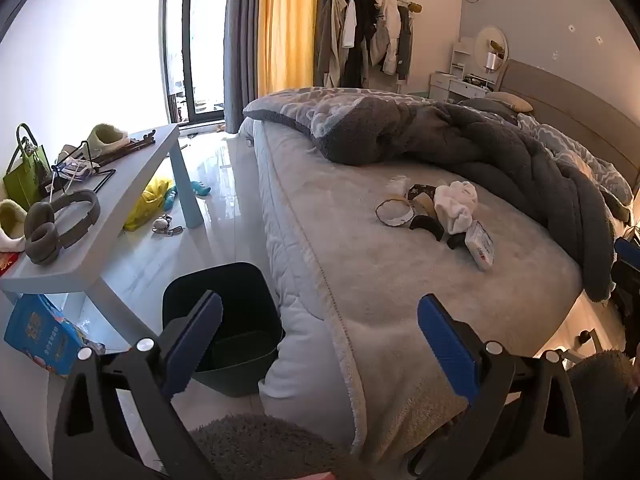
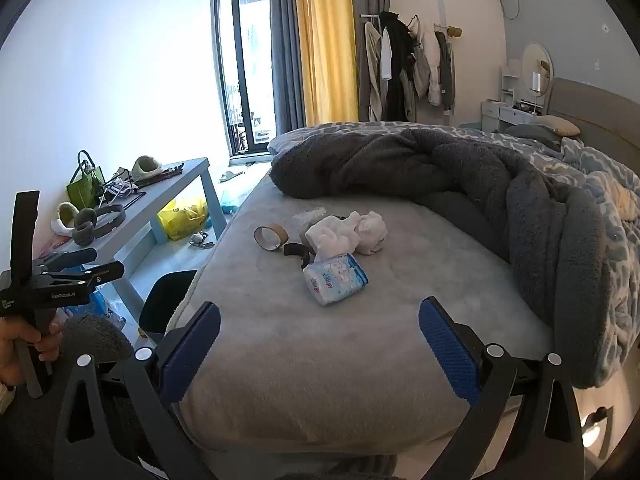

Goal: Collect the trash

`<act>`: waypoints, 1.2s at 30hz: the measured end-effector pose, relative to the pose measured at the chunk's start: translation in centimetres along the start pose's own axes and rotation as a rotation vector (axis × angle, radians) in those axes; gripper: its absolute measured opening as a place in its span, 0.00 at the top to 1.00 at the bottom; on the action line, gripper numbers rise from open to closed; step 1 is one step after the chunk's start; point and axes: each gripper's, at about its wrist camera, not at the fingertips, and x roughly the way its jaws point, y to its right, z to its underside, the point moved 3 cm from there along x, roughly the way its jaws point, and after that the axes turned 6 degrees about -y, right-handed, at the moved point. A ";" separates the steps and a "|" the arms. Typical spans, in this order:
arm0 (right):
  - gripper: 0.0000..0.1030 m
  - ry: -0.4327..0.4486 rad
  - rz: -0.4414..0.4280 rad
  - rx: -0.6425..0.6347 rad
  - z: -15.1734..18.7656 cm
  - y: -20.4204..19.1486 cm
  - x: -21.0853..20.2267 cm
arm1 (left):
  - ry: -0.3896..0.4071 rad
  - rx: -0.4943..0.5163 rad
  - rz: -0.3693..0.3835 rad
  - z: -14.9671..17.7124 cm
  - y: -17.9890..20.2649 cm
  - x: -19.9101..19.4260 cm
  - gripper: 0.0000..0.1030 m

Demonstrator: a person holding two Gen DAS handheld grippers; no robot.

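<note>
A pile of trash lies on the grey bed (image 2: 320,340): an empty tape roll (image 2: 271,237), crumpled white tissue (image 2: 348,233), a blue-white tissue pack (image 2: 335,279), a dark curved scrap (image 2: 297,251) and a clear wrapper (image 2: 308,214). The same pile shows in the left wrist view, with the roll (image 1: 394,211), tissue (image 1: 456,200) and pack (image 1: 480,245). A dark bin (image 1: 224,324) stands on the floor beside the bed, below my left gripper (image 1: 320,344), which is open and empty. My right gripper (image 2: 320,344) is open and empty over the bed's near end, short of the pile.
A grey blanket (image 2: 460,176) is heaped behind the pile. A low blue-grey table (image 1: 120,200) at left holds headphones (image 1: 56,228), a green bag (image 1: 24,176) and slippers. A yellow bag (image 1: 150,200) and small items lie on the floor under it. A blue box (image 1: 44,332) sits near the bin.
</note>
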 end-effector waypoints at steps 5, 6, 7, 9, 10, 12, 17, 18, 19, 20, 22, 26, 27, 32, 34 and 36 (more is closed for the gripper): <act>0.03 0.000 0.001 -0.002 0.0 0.0 0.0 | 0.000 -0.004 0.004 0.0 0.0 0.0 0.03; 0.03 0.000 0.001 -0.001 0.0 0.0 0.0 | 0.000 -0.004 0.002 0.0 0.0 0.0 0.03; 0.03 0.000 0.001 -0.002 0.0 0.0 0.1 | -0.001 -0.003 0.002 0.0 0.0 0.0 0.03; 0.03 -0.001 0.000 -0.002 0.0 0.1 0.1 | -0.002 -0.006 0.003 0.0 0.0 0.0 0.03; 0.03 -0.001 0.001 -0.003 0.0 0.0 0.1 | -0.003 -0.007 0.003 0.0 0.1 0.0 0.03; 0.03 0.000 -0.001 0.000 0.0 0.1 0.1 | -0.004 -0.008 0.004 0.0 0.2 0.0 0.03; 0.03 0.000 -0.003 0.004 0.0 0.1 0.1 | -0.004 -0.008 0.007 0.1 -0.1 0.2 0.03; 0.03 0.001 -0.003 0.005 0.0 0.1 0.1 | -0.004 -0.011 0.007 0.0 -0.2 0.2 0.03; 0.03 0.001 -0.003 0.005 0.0 0.1 0.1 | -0.005 -0.011 0.009 0.0 -0.2 0.2 0.03; 0.03 0.001 -0.003 0.005 0.0 0.1 0.0 | -0.006 -0.012 0.009 0.0 -0.2 0.2 0.03; 0.03 0.000 -0.004 0.005 0.0 0.2 0.0 | -0.007 -0.013 0.011 0.0 -0.2 0.2 0.03; 0.03 0.000 -0.005 0.007 0.0 0.3 0.1 | -0.008 -0.014 0.010 0.0 -0.3 0.2 0.03; 0.03 0.000 -0.005 0.007 0.0 0.3 0.1 | -0.008 -0.015 0.010 0.0 -0.3 0.2 0.03; 0.03 0.000 -0.007 0.009 0.0 0.3 0.0 | -0.009 -0.015 0.011 0.2 -0.2 0.1 0.03; 0.03 0.000 -0.007 0.008 0.0 0.3 0.0 | -0.010 -0.015 0.011 0.2 -0.2 0.1 0.03; 0.03 0.000 -0.007 0.010 0.0 0.3 0.0 | -0.010 -0.015 0.011 0.2 -0.3 0.1 0.03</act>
